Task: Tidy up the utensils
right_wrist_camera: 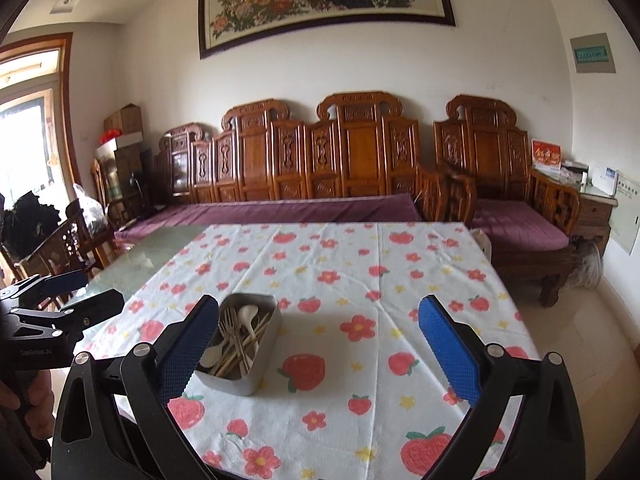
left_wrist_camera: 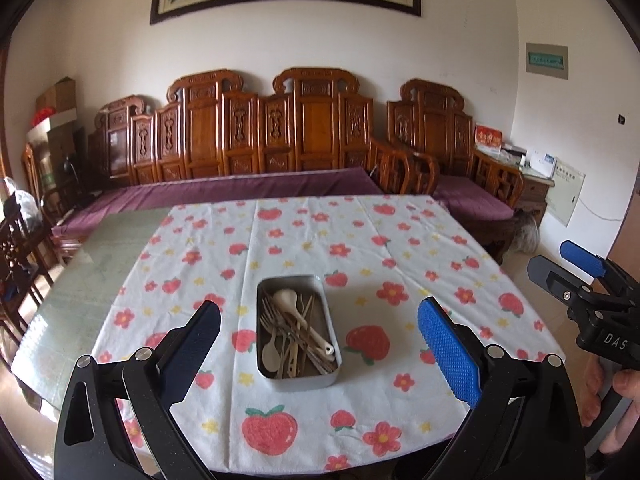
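Metal tin (left_wrist_camera: pixel 298 328) on the strawberry-print cloth (left_wrist_camera: pixel 400 248), toward the near edge of the counter (left_wrist_camera: pixel 108 248), holding the utensils — forks (left_wrist_camera: pixel 280 322), a white spoon (left_wrist_camera: pixel 286 298), chopsticks (left_wrist_camera: pixel 308 320), all piled loose and crossing one another. Left tongs (left_wrist_camera: pixel 319 354) spread wide, empty, hovering nearer than the tin, one finger on each side of it. Right tongs (right_wrist_camera: pixel 319 352) also wide and empty, to the right of the tin — left finger (right_wrist_camera: pixel 188 346) overlapping its near left corner in view; contact impossible to tell. Carved wooden bench (left_wrist_camera: pixel 280 136) beyond the tin, against the wall.
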Action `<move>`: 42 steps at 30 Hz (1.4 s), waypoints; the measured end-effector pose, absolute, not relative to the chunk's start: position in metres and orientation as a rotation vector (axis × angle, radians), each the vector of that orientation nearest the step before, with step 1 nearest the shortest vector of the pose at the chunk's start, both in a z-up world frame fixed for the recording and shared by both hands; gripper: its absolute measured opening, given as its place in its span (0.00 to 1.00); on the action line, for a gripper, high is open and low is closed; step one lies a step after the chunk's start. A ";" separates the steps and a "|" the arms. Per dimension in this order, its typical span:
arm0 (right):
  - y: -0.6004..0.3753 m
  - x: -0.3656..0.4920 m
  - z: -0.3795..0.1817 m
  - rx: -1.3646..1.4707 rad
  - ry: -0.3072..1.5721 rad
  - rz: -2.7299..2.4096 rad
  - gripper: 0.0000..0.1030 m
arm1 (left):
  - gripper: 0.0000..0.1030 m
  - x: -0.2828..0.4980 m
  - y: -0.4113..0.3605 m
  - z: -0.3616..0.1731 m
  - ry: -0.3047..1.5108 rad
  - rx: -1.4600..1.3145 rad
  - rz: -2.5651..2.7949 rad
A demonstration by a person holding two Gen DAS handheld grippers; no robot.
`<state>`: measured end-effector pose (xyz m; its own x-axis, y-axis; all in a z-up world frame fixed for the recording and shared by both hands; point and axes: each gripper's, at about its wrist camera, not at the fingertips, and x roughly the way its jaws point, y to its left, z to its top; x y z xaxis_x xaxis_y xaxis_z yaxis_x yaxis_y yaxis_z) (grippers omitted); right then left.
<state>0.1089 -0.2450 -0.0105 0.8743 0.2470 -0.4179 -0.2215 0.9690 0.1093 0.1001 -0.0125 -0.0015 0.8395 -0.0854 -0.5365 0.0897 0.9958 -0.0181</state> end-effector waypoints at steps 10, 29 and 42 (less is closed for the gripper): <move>-0.250 0.081 0.013 0.046 0.365 0.223 0.97 | 0.93 0.073 -0.013 0.025 0.477 -0.005 -0.071; -0.249 0.080 0.013 0.043 0.364 0.222 0.97 | 0.93 0.071 -0.010 0.021 0.477 -0.028 -0.070; -0.248 0.080 0.012 0.044 0.370 0.230 0.98 | 0.93 0.069 -0.012 0.021 0.477 -0.029 -0.075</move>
